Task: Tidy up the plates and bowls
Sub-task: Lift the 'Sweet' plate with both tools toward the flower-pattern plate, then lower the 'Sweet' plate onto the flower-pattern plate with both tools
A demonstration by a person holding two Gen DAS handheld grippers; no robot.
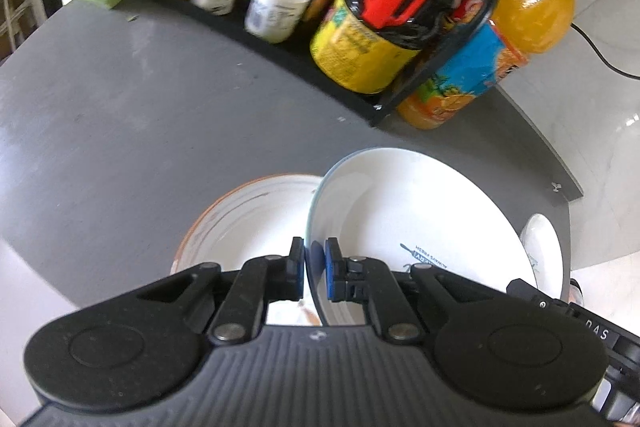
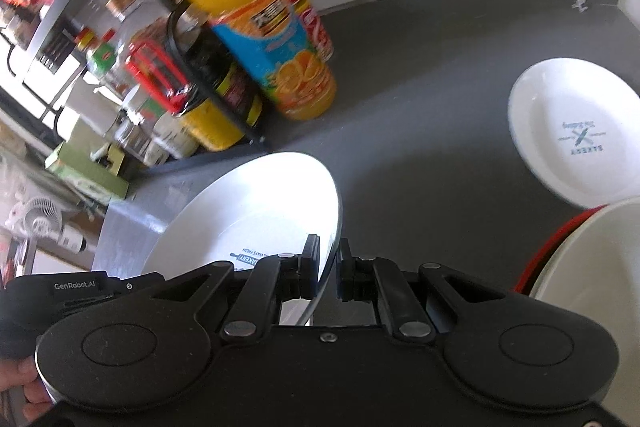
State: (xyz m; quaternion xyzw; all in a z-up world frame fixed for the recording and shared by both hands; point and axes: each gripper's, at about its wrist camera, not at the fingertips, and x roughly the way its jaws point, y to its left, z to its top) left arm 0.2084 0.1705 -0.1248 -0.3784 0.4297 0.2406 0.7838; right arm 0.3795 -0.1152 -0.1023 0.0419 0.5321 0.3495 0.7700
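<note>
Between both jaws, plate (image 1: 420, 223) rim.

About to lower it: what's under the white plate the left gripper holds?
An orange-rimmed plate lies under the white plate's left edge, on the table. The rest is covered.

Grey table (image 1: 120, 99), blk condiment rack (image 1: 224, 15), pale tiled floor (image 1: 600, 47).

Three white plates (image 2: 256, 211) (image 2: 576, 139) (image 1: 248, 223), one rimmed orange-brown. One white bowl (image 2: 592, 267). One orange juice bottle (image 2: 256, 23); rack jars too blurred to count.
</note>
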